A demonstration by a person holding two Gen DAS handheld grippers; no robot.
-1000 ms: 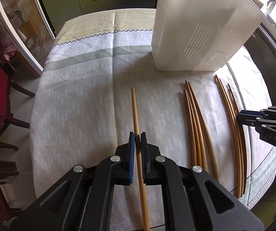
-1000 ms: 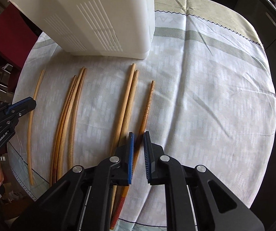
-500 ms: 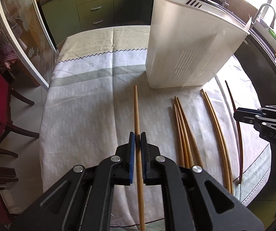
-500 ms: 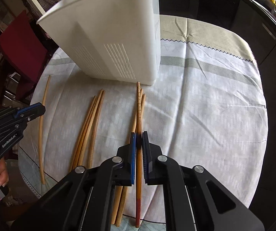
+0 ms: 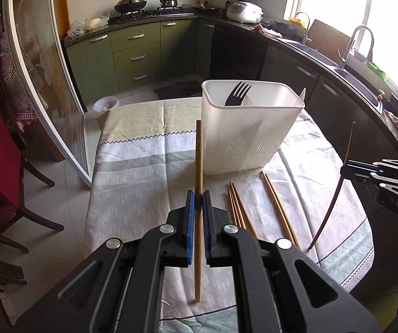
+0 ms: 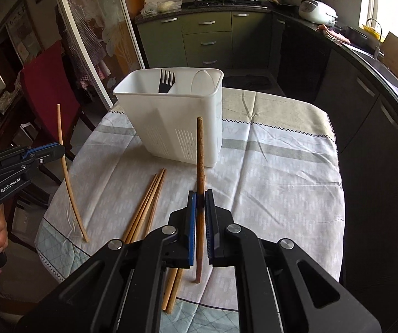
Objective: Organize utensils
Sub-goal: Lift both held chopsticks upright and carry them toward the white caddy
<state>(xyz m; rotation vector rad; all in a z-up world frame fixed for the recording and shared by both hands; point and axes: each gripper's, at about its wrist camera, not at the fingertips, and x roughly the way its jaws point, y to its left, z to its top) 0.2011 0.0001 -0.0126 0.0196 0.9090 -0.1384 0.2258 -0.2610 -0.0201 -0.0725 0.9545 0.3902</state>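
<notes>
Left wrist view shows the left gripper (image 5: 198, 197) clamped on a pale chopstick (image 5: 198, 155); the white utensil holder (image 5: 250, 127) stands just ahead, right of its tips. The right gripper (image 6: 201, 197) pinches a darker chopstick (image 6: 199, 149), loose chopsticks (image 6: 149, 199) lying left of it.

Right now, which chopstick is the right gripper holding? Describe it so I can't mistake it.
Start at the white utensil caddy on the cloth-covered table. In front of it, the right gripper has its fingers shut on one chopstick, lifted off the cloth. It is darker and redder than the pale chopsticks lying flat beside it.
</notes>
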